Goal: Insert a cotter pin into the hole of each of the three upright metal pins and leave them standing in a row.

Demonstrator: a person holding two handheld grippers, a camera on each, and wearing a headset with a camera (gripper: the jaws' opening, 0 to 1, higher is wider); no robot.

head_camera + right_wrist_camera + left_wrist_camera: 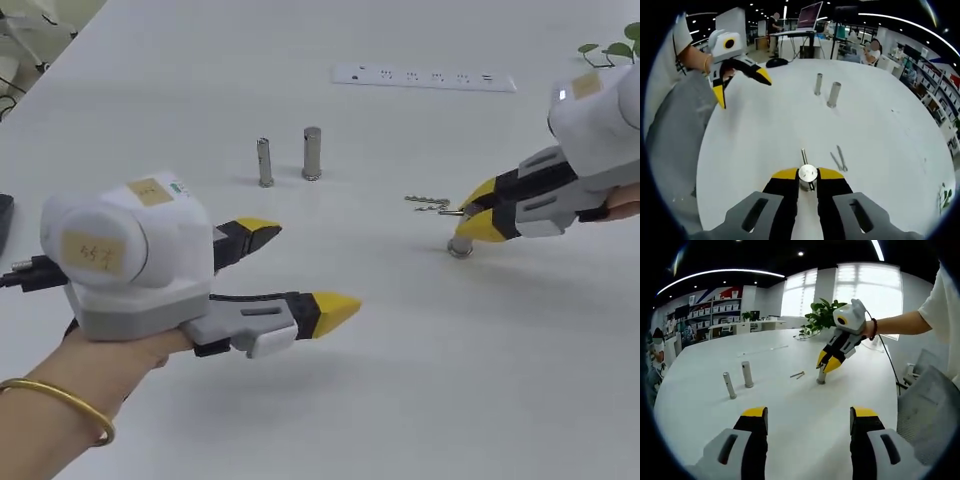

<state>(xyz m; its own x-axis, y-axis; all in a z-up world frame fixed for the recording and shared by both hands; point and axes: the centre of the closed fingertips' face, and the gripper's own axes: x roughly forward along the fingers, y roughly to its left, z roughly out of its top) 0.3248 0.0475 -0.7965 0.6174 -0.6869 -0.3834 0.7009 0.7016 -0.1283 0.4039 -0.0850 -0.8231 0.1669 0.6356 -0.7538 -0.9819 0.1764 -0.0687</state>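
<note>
1. Left tongs [310, 266]: spread wide, empty, held above the white surface [330, 400].
2. Right tongs [808, 176]: pinching an upright metal pin [460, 246] that stands on the surface; a cotter pin [803, 154] juts from its head.
3. Slim pin [265, 162] and thicker pin [312, 153]: upright, side by side, well apart from the gripped one.
4. Loose cotter pins [427, 202]: lying just beside the gripped pin.

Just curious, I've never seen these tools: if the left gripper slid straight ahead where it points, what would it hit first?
Probably the upright metal pin between the right gripper's fingers; the left gripper faces it over bare table, though depth is unclear.
</note>
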